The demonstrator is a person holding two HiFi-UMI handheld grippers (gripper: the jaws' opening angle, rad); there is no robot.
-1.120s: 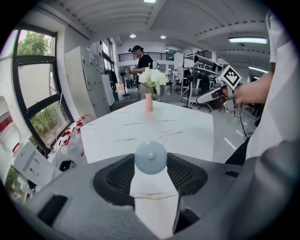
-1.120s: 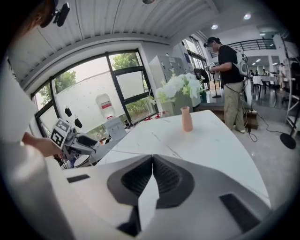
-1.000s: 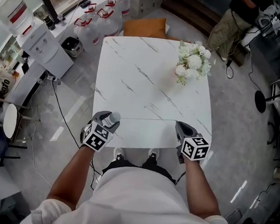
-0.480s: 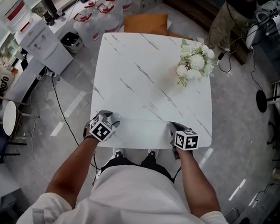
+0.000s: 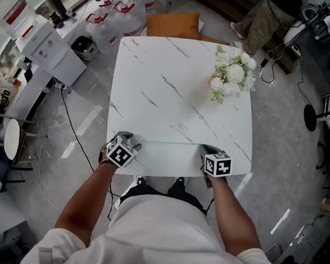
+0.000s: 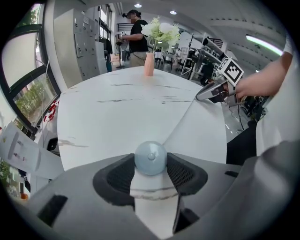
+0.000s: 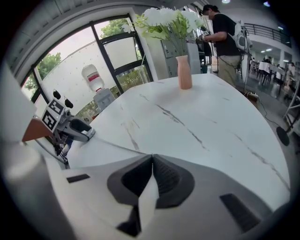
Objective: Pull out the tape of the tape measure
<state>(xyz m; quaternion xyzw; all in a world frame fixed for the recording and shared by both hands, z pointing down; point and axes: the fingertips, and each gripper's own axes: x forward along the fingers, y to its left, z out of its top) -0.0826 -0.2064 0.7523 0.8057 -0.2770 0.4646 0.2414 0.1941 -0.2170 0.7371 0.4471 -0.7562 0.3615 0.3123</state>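
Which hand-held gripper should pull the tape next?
Probably right. The right hand-held gripper pinches the tape; the left hand-held gripper grips the round case.

Vase (image 5: 232, 77) sits on the table's (image 5: 158, 60) far right corner. Near edge: tape measure (image 6: 150, 158) in left gripper (image 5: 130, 140), tape (image 5: 170, 141) running across to right gripper (image 5: 205, 150).

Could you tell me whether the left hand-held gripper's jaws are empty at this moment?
No, the left hand-held gripper clamps a round pale-blue tape measure between its pads.
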